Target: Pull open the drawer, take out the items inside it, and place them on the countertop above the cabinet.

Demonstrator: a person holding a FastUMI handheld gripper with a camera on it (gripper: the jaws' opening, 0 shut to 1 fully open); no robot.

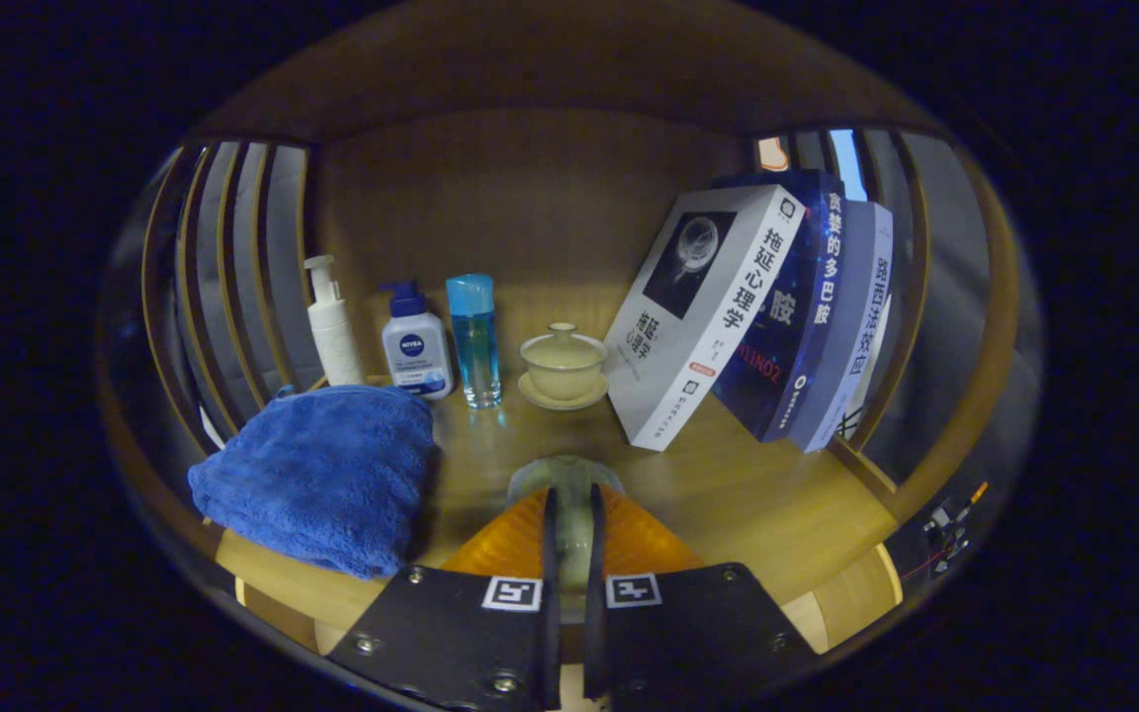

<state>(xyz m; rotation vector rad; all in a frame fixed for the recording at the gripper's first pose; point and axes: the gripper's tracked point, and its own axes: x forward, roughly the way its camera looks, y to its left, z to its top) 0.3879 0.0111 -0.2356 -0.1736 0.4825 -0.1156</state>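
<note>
**Gripper pinching a pale item above the countertop**

The gripper [569, 524] is pressing both orange fingers [515, 539] onto a pale translucent item [566, 480], over the wooden countertop [728, 485]. Far left, a white pump bottle [332, 326], a Nivea-branded bottle [416, 346] and a blue bottle [474, 341] are standing in a row. A lidded cup [564, 364] is sitting beside leaning books [757, 316] bearing Chinese titles. A blue towel [322, 475] is lying near left.
</note>
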